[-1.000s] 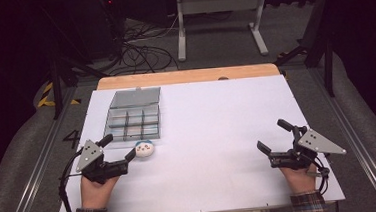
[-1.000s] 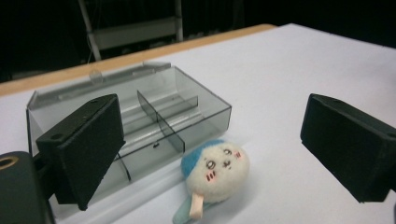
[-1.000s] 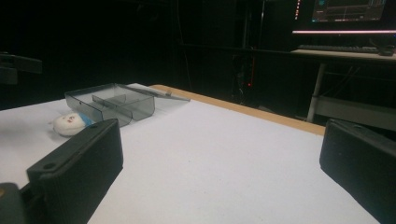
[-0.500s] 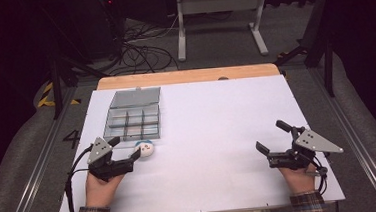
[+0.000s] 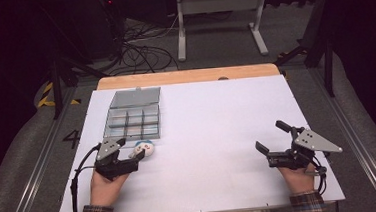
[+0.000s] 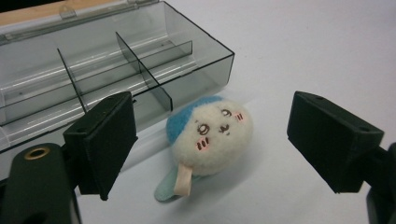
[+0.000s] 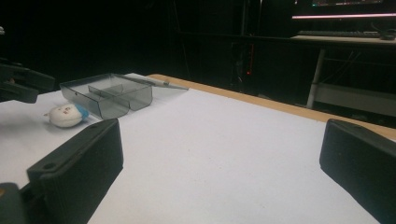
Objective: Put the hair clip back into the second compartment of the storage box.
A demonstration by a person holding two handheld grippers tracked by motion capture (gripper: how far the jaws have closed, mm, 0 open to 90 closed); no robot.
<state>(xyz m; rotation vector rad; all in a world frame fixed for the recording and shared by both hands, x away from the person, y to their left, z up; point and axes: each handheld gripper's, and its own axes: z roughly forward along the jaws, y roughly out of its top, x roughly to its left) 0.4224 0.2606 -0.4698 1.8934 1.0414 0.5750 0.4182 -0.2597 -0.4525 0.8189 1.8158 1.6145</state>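
A small plush toy with a cream face and a blue cap lies on the white table sheet, just in front of the near edge of the clear grey compartment box, whose lid is folded back. In the left gripper view the plush toy rests close to the box's near corner, face up, with a pale tab sticking out toward the camera. The left gripper sits beside the toy; its jaws stand apart on either side of it without touching, and they have just been closing a little. The right gripper rests well away from the box on the opposite side of the sheet, jaws wide apart with nothing between them.
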